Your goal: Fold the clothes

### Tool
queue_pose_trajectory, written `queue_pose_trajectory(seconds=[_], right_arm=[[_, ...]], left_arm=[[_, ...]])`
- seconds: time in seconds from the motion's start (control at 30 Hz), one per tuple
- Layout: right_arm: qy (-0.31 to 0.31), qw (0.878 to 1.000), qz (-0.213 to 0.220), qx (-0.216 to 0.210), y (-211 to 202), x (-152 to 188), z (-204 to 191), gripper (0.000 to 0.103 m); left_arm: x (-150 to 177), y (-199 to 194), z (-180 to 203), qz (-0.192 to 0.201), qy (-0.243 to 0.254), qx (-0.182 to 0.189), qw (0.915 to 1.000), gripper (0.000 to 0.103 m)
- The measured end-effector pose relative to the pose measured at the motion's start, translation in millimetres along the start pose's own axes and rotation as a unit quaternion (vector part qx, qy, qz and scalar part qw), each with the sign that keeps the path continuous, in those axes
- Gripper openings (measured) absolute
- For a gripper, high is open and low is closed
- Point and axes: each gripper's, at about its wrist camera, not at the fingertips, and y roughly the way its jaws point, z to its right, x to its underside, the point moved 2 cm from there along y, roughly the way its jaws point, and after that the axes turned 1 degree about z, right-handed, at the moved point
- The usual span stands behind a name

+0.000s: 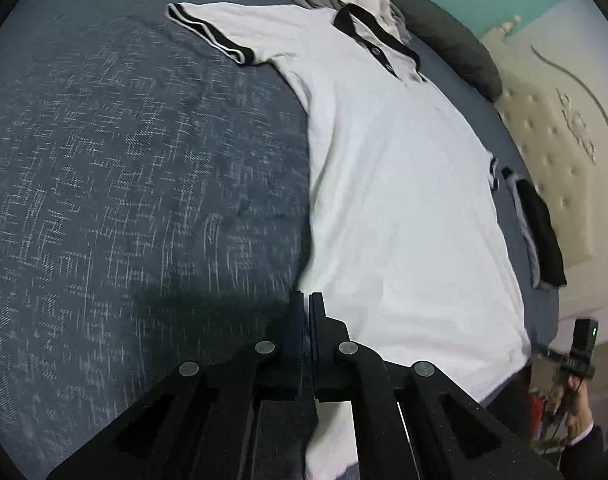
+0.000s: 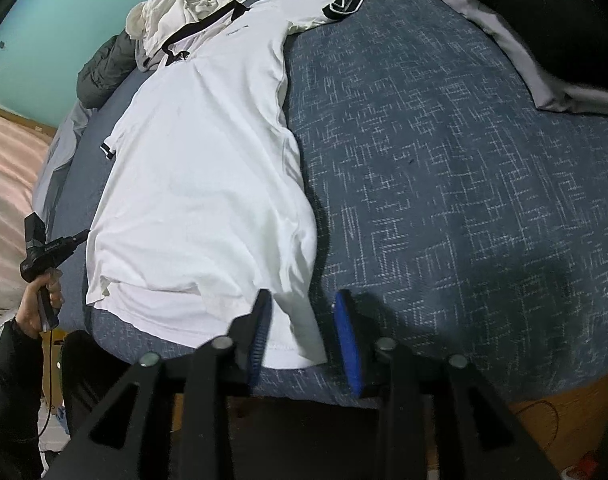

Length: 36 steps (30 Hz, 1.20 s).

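Observation:
A white polo shirt (image 1: 392,184) with black collar and sleeve cuffs lies flat on the blue patterned bedspread (image 1: 124,168), collar away from me. My left gripper (image 1: 306,308) is shut at the shirt's near corner, and white cloth shows under its fingers. The right wrist view shows this left gripper (image 2: 78,238), held by a hand, with its tip at the edge of the shirt (image 2: 200,184). My right gripper (image 2: 304,320) stands open, its blue pads (image 2: 346,332) on either side of the hem corner. From the left wrist view, the right gripper (image 1: 580,348) sits off the bed's edge in a hand.
A pile of loose pale and grey clothes (image 2: 184,4) lies beyond the collar beside a dark pillow (image 1: 444,36). A folded black and grey garment (image 2: 544,20) rests at the far side. A tufted headboard (image 1: 552,140) borders the bed. The bed's edge runs just under my grippers.

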Motion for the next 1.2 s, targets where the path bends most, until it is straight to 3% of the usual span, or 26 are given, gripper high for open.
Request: queue_pose_trajectory(seconds=[0.2,0.3,0.4,0.6,0.67,0.73,0.8,0.9,1.0,1.2], right_arm=[[-0.017,1.0,0.005,-0.007,-6,4,-5,0.043],[-0.031,0.999,0.019,0.021,-12,4,-7,0.043],[-0.037,0.999,0.034,0.01,-20,4,-8,0.043],[-0.065,0.998,-0.002,0.017,-7,11,-19,0.043],[-0.076,0.997,-0.013,0.027,1,15,-22,0.037],[-0.089,0.995,-0.021,0.039,7,18,-25,0.017],[-0.095,0.994,-0.019,0.045,8,20,-24,0.009],[-0.08,0.996,0.0,0.038,-2,19,-18,0.006],[-0.051,0.998,0.023,0.022,-17,19,-4,0.005],[-0.034,0.999,0.034,0.015,-23,24,6,0.005]], left_arm=[[30,-24,14,-0.035,0.059,-0.009,0.9976,0.01],[46,-33,14,-0.05,0.066,-0.006,0.9966,0.012],[62,-41,13,-0.065,0.07,-0.002,0.9955,0.013],[87,-28,19,-0.102,0.085,-0.008,0.9911,0.014],[93,-22,20,-0.111,0.086,-0.011,0.99,0.014],[99,-20,19,-0.115,0.086,-0.013,0.9895,0.014],[104,-22,19,-0.113,0.088,-0.015,0.9896,0.014],[103,-26,18,-0.101,0.086,-0.006,0.9911,0.013],[102,-30,17,-0.093,0.084,-0.002,0.9921,0.001],[98,-36,24,-0.082,0.086,0.005,0.9929,0.0]])
